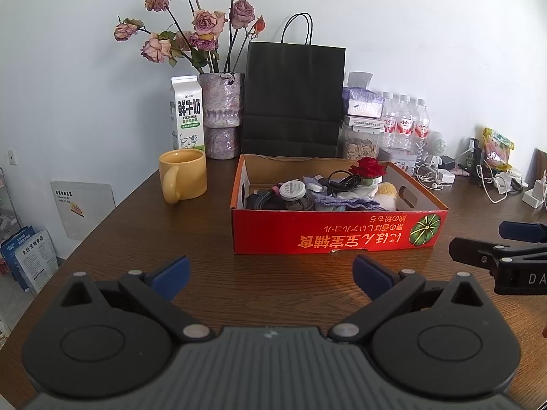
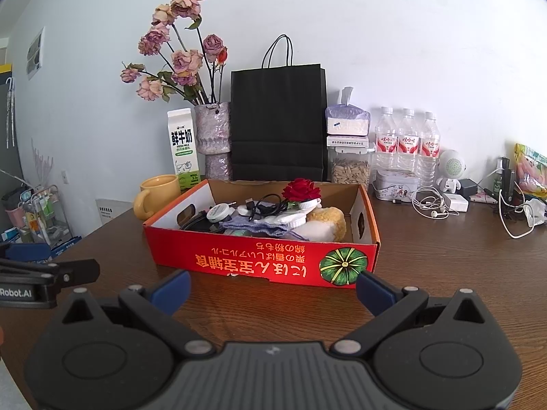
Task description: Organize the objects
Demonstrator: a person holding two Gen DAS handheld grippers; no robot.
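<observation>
A red cardboard box sits on the dark wooden table, packed with small items: a red rose, black cables, a round white device, a purple cloth and a yellow sponge. My left gripper hangs open just in front of the box, nothing between its blue pads. My right gripper is also open and holds nothing, near the box's front wall. Each gripper shows at the edge of the other's view.
Behind the box stand a yellow mug, a milk carton, a vase of dried roses, a black paper bag, a seed jar and water bottles. Earphones, chargers and cords lie at the right. The table edge drops off at the left.
</observation>
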